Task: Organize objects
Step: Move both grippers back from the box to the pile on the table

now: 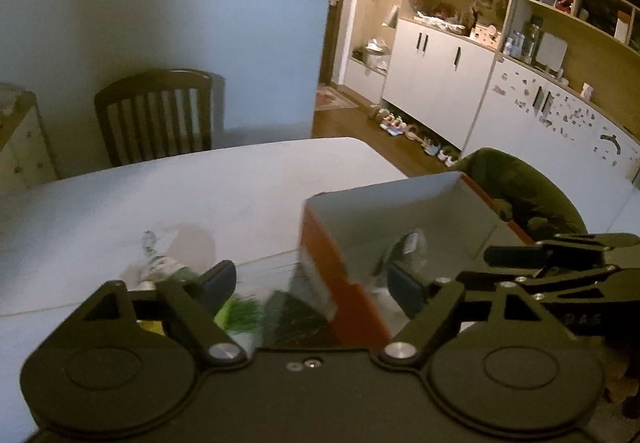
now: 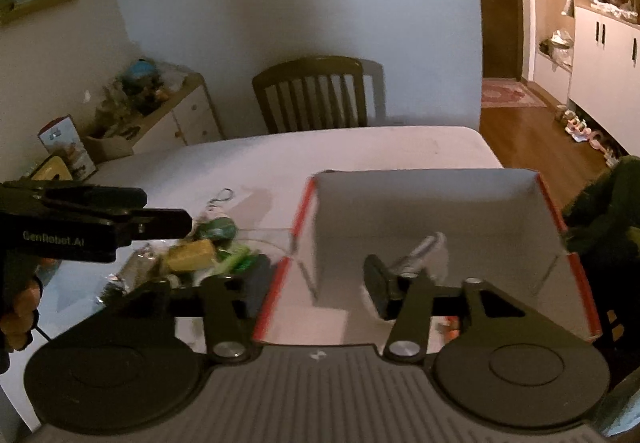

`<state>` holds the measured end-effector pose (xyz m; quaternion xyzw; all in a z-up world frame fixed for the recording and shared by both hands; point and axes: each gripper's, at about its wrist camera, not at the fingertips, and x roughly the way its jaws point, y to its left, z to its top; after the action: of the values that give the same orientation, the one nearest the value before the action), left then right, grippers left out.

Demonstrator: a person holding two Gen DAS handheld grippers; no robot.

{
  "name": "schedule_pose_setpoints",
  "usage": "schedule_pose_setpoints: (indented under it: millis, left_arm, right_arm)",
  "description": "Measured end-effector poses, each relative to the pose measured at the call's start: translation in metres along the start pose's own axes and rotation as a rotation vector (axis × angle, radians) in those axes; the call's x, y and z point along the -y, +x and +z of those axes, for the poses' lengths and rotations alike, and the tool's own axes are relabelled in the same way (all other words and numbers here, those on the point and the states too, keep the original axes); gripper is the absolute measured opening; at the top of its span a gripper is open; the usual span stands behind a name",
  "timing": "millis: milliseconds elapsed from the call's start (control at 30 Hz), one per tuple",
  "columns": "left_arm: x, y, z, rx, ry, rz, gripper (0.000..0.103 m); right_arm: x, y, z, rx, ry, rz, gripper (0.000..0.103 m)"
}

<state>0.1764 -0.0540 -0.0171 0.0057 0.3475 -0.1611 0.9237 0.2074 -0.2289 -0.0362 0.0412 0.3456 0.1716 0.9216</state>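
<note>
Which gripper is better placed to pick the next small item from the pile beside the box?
Probably the left gripper: open, just above the pile. The right gripper straddles the box wall.

left wrist view: sits low behind its own fingers, faces across the white table (image 1: 224, 179) toward the chair (image 1: 158, 115) and cabinets, close over the box (image 1: 400, 227) | right wrist view: same heading, looks from further right, straddles the box's left wall | shared: table, chair, box, clutter pile (image 2: 196, 255)
</note>
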Motion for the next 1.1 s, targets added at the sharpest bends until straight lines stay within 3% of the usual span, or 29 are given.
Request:
schedule_pose_setpoints:
  millis: [167, 400, 600, 1100]
  left_arm:
    - [-0.036, -0.021, -0.016, 0.008, -0.009, 0.019, 0.089]
    - [-0.084, -0.040, -0.036, 0.021, -0.020, 0.056, 0.100]
    - [-0.119, -0.046, -0.051, 0.001, -0.025, 0.094, 0.102]
    - [-0.197, -0.037, -0.093, -0.074, -0.131, 0.173, 0.103]
  right_arm:
    - [-0.034, 0.005, -0.003, 0.001, -0.001, 0.008, 0.058]
    - [-0.078, 0.015, -0.012, 0.003, 0.009, 0.014, 0.083]
    - [-0.114, 0.030, -0.021, -0.033, 0.011, 0.006, 0.091]
    - [-0.192, 0.070, -0.043, -0.049, -0.046, -0.046, 0.092]
